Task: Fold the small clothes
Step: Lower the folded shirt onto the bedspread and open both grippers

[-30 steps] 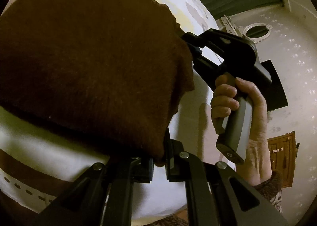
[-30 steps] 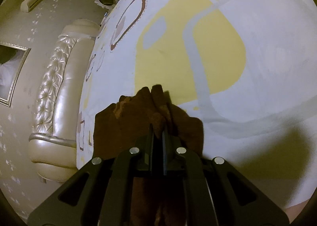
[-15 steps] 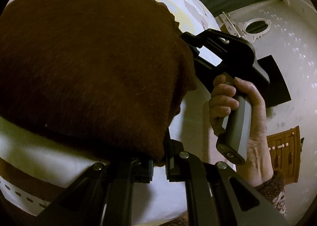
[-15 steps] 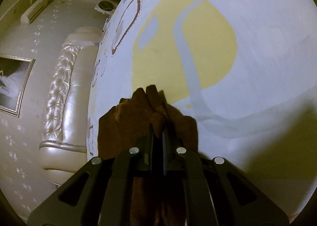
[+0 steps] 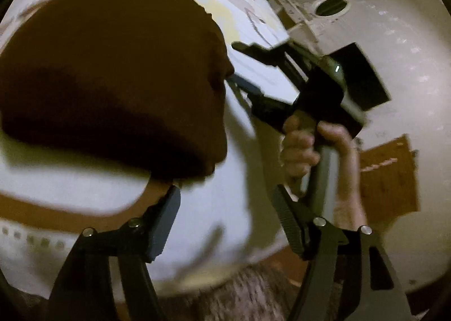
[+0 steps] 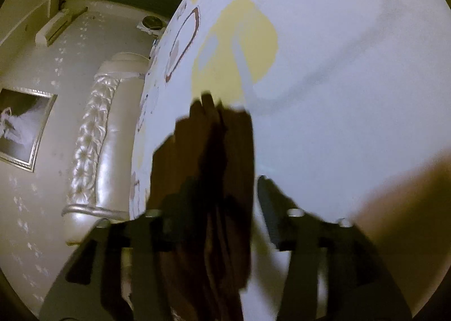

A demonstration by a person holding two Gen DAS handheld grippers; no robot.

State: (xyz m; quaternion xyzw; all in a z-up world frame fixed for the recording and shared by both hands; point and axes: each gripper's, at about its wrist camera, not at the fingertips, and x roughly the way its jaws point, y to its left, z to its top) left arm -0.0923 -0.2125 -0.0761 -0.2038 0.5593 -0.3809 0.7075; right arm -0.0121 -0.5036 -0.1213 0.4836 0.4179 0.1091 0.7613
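A brown knitted garment (image 5: 112,81) lies folded on the white patterned bed sheet (image 5: 70,180). My left gripper (image 5: 225,208) stands just below its near edge; the jaws are opening and nothing is between them. In the left wrist view my right gripper (image 5: 239,64) is at the garment's right edge, held by a hand (image 5: 304,149). In the right wrist view the garment (image 6: 208,157) runs between the jaws of my right gripper (image 6: 220,205). Those jaws are opening, and the right finger (image 6: 267,202) stands off the cloth. The picture is blurred.
The sheet (image 6: 338,95) carries yellow and grey shapes and spreads far to the right. A padded headboard (image 6: 93,137) and a framed picture (image 6: 25,126) are at the left. A wooden cabinet (image 5: 386,180) and a dark panel (image 5: 363,75) stand against the wall.
Both grippers have gone from shut on the brown garment to open. The garment's near edge has dropped onto the sheet. The left gripper has pulled back and the right one has shifted sideways.
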